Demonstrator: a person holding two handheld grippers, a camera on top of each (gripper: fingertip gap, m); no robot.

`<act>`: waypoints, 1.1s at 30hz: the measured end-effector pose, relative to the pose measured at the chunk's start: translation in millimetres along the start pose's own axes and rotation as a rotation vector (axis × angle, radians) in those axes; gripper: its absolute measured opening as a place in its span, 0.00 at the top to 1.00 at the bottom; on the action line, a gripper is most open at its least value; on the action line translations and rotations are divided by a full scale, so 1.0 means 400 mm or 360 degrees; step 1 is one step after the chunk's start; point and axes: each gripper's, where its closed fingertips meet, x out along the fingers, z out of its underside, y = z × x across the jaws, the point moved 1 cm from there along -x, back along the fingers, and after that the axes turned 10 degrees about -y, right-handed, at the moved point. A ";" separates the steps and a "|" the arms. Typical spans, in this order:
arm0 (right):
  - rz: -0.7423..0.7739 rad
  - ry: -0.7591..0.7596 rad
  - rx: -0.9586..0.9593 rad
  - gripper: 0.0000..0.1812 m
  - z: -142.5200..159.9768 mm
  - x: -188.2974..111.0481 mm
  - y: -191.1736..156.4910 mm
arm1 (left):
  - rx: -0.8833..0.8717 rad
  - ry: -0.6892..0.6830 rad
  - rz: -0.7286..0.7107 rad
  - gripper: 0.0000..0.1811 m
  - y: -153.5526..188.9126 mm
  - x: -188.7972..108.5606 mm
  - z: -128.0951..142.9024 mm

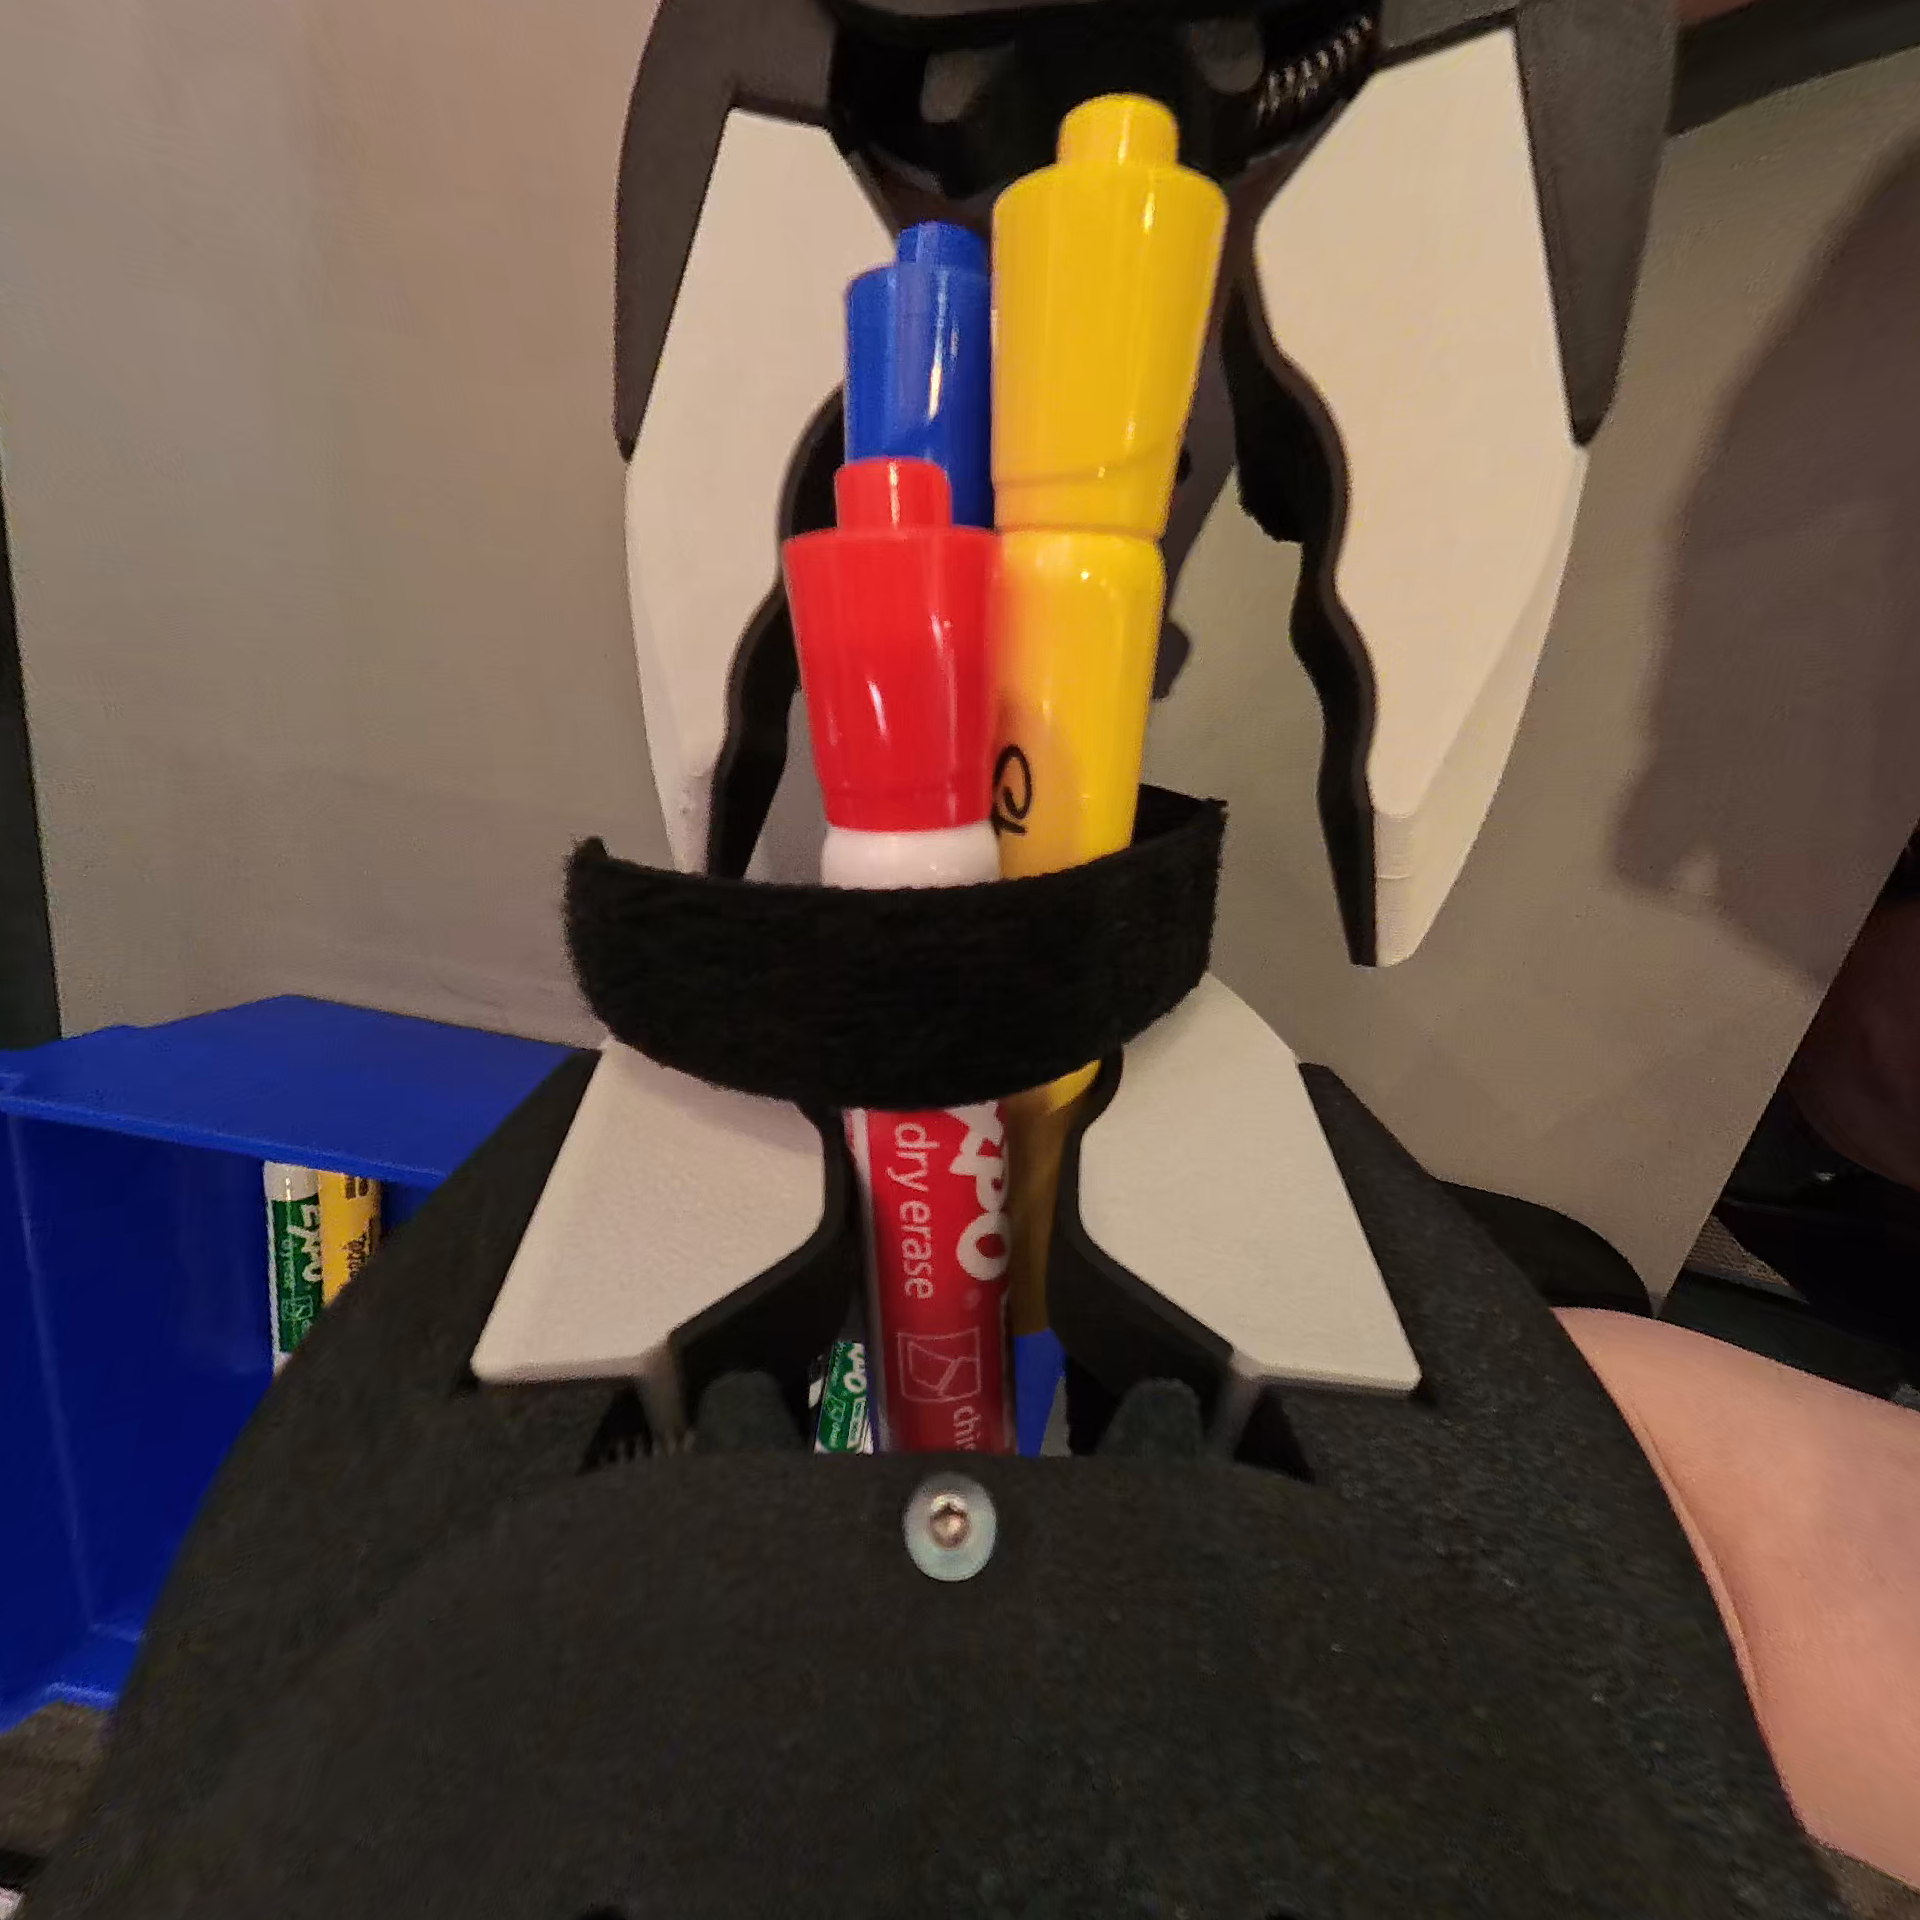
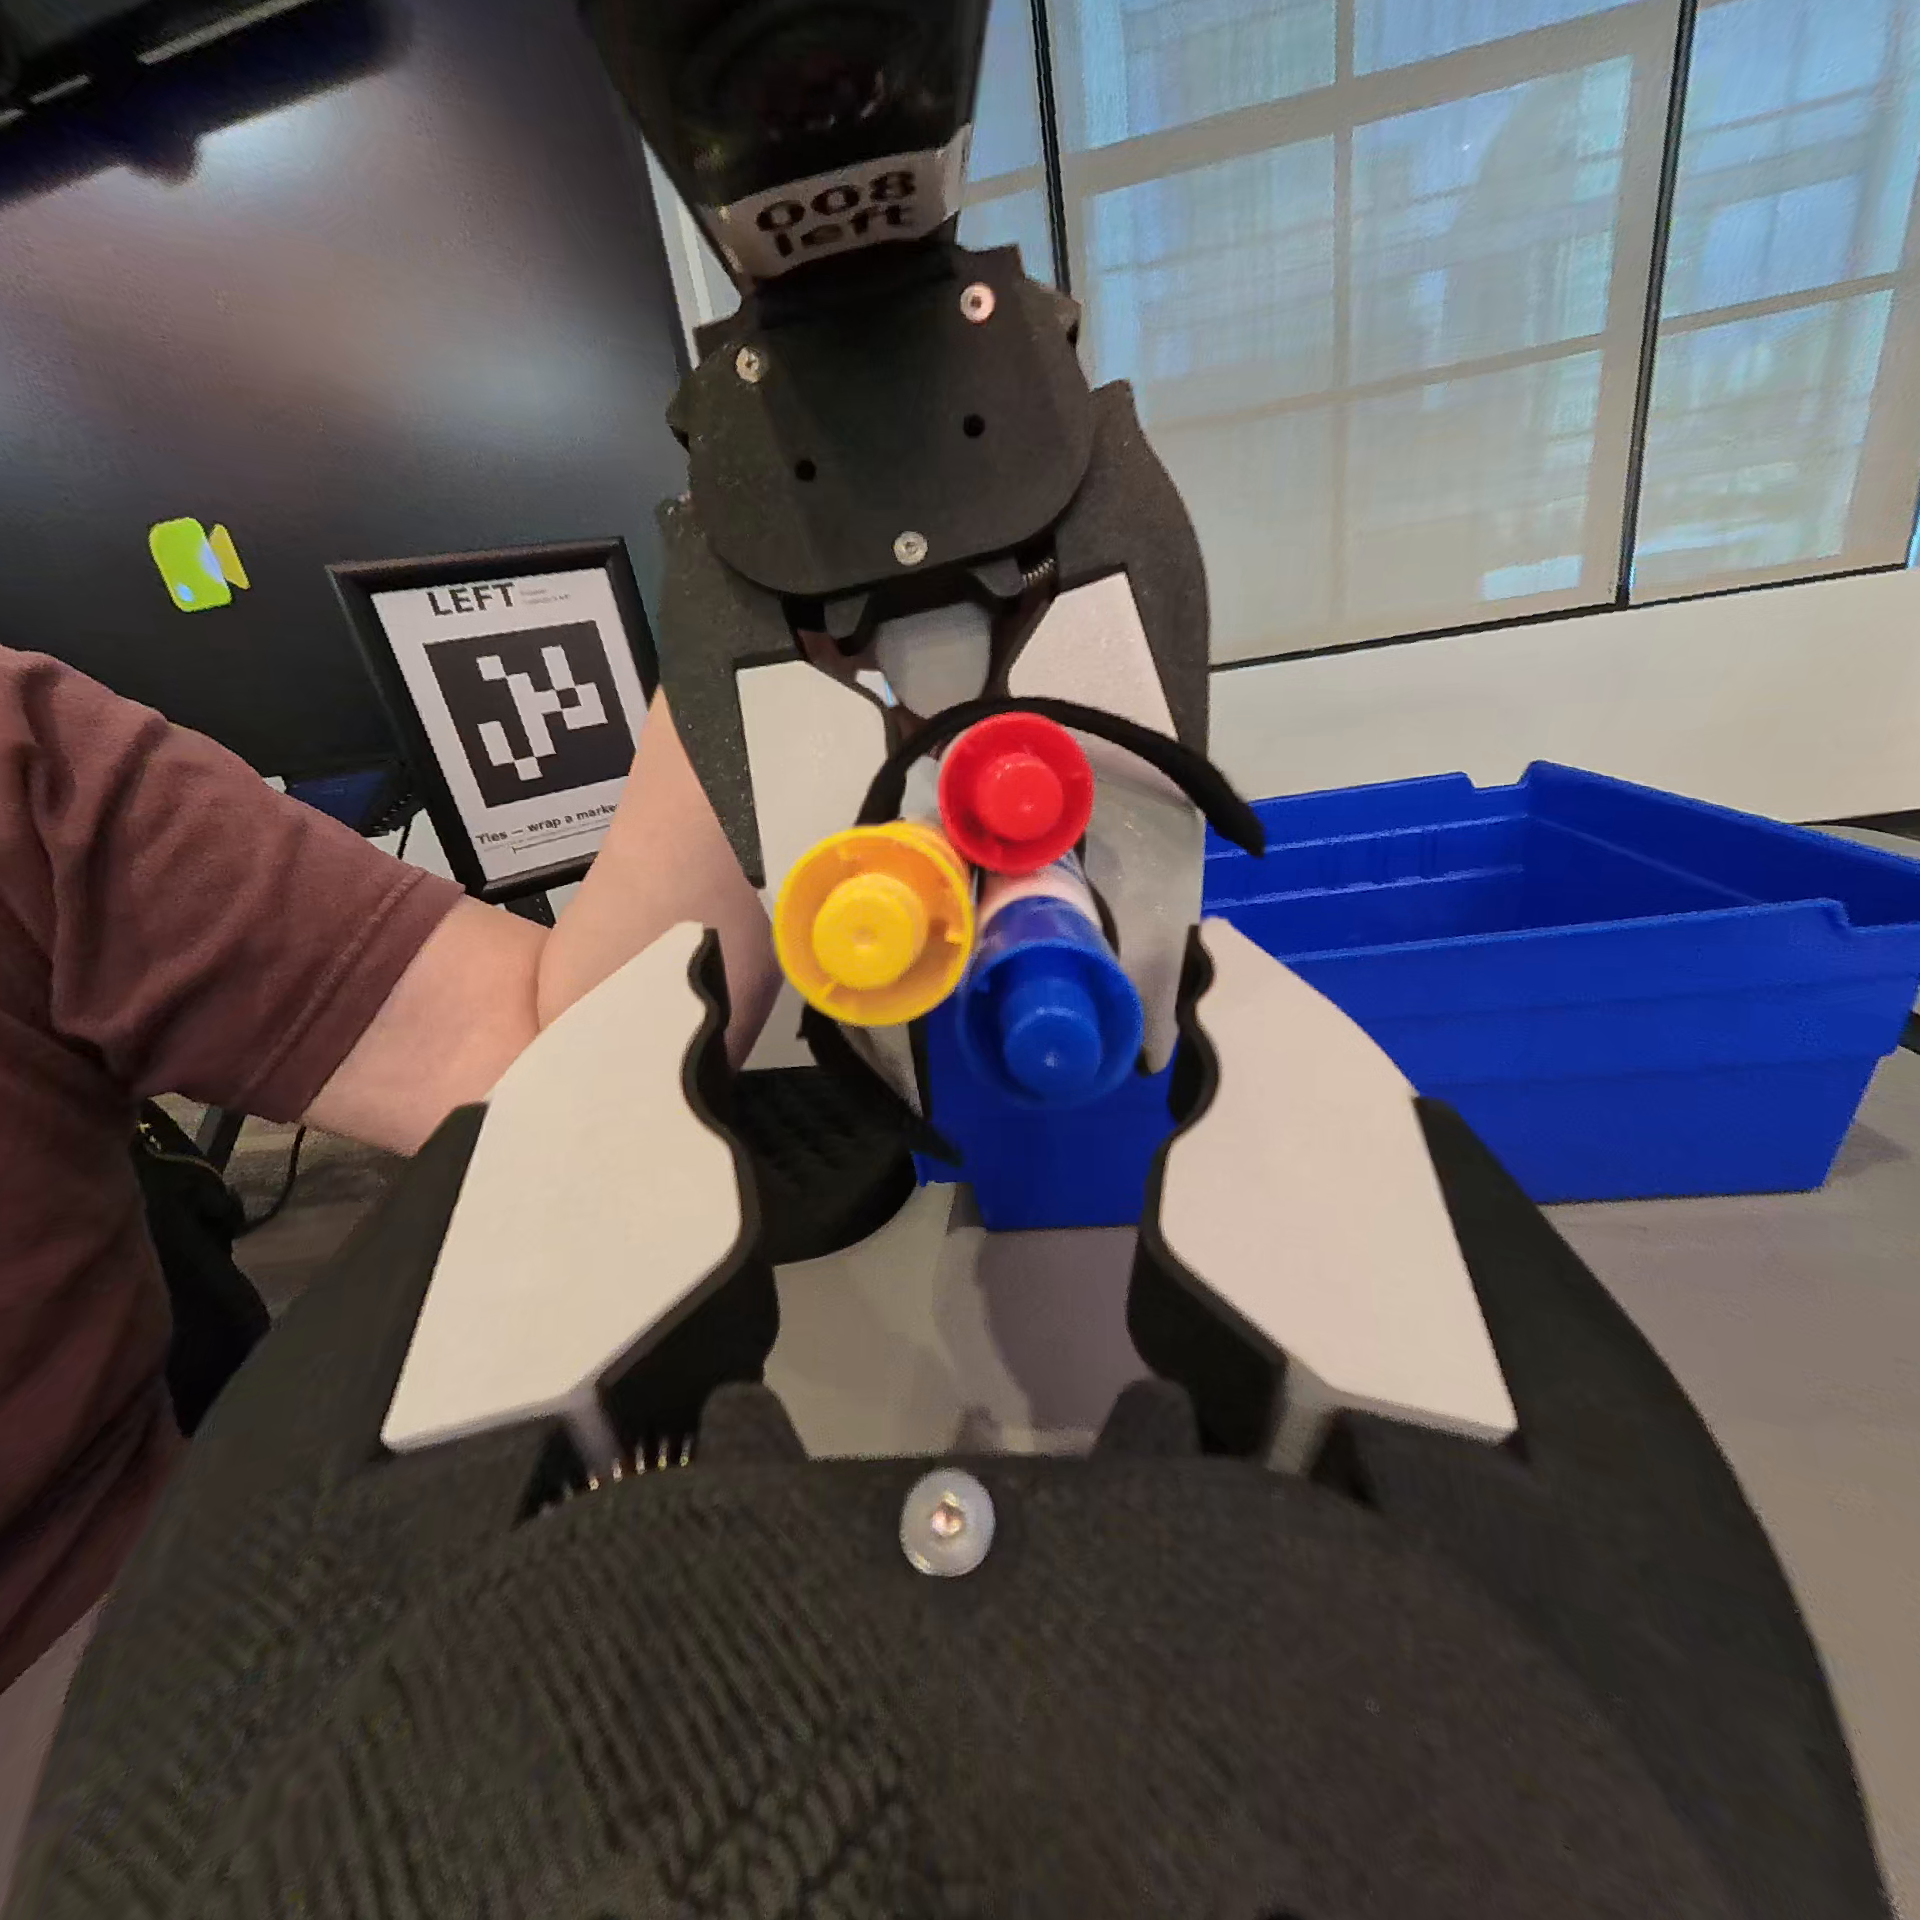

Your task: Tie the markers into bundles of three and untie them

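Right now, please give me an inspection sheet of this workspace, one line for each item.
Surface: grey table, partly seen.
Job's things: red marker, blue marker and yellow marker held together; black strap loops loosely around them, one end sticking out free.
Clutter: blue bin on the table; more markers in a bin.
Grippers: left hand-held gripper shut on the bundle; right hand-held gripper open, facing the marker caps.
Cables: one dark cable, low behind the person's arm.
Surroundings: framed sign, dark screen, windows.
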 end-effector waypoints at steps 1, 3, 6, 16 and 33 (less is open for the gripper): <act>-0.0010 0.0014 0.0007 0.54 -0.003 -0.002 -0.001 | 0.0007 0.0005 0.0002 0.77 0.002 -0.001 -0.002; -0.0017 0.0035 0.0007 0.57 -0.009 -0.006 -0.003 | 0.0007 0.0020 0.0000 0.77 0.001 -0.003 -0.004; -0.0018 0.0025 -0.0033 0.59 -0.011 -0.010 -0.007 | -0.0003 0.0044 0.0013 0.76 0.000 -0.009 0.000; 0.0047 -0.0109 -0.0205 0.57 0.007 0.001 -0.015 | -0.0016 0.0204 0.0139 0.77 0.014 -0.039 -0.009; 0.0139 -0.0117 0.0092 0.77 -0.145 -0.120 0.026 | -0.0044 0.0043 0.0077 0.77 -0.005 -0.009 0.026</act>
